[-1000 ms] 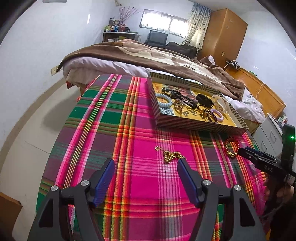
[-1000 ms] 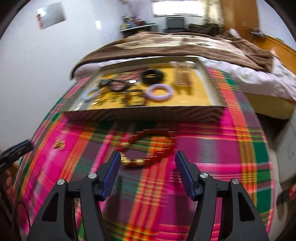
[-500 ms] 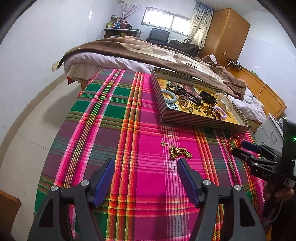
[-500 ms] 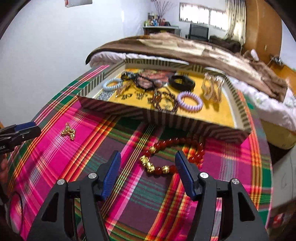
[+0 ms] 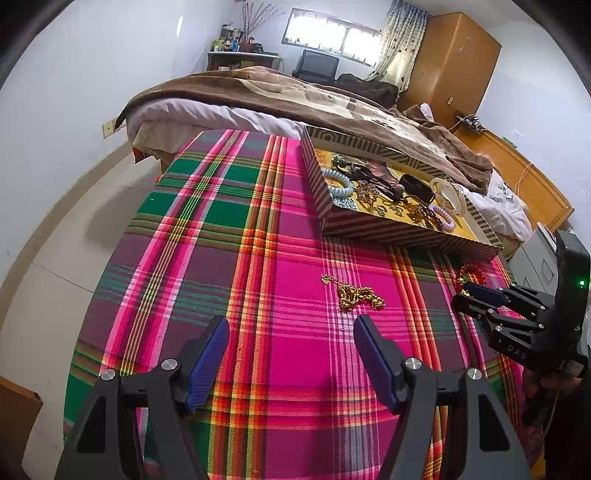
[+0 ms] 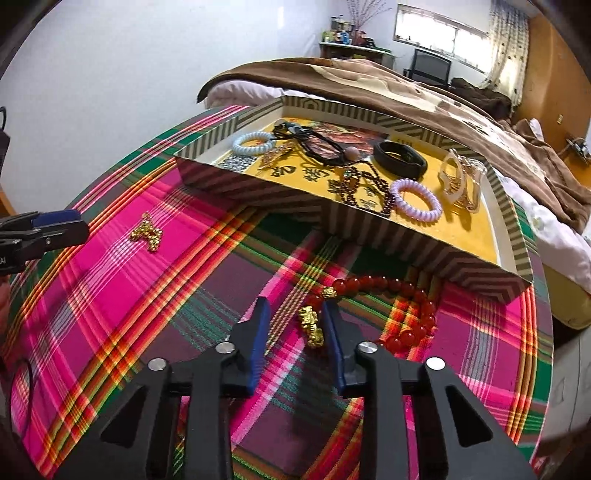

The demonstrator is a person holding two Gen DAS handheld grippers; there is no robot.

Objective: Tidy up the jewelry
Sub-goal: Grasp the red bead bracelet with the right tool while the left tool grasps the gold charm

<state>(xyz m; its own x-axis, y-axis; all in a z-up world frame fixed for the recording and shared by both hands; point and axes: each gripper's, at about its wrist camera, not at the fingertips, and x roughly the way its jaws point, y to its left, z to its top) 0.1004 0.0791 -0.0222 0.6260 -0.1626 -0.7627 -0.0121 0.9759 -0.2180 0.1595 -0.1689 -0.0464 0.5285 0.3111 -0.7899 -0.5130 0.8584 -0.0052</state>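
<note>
Daylight is coming through a wide window (image 5: pixel 332 35) | brown blanket is covering the bed (image 5: pixel 258 92) | wooden wardrobe (image 5: pixel 454 62) is standing beside white walls (image 5: pixel 92 74)

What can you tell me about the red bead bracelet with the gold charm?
The red bead bracelet is a loop of round, glossy, glass-like beads with a gold charm and a smaller gold bead. It lies flat on the plaid tablecloth, just in front of the striped tray. The right gripper is closing around the charm, whose right side meets one pad.
</note>
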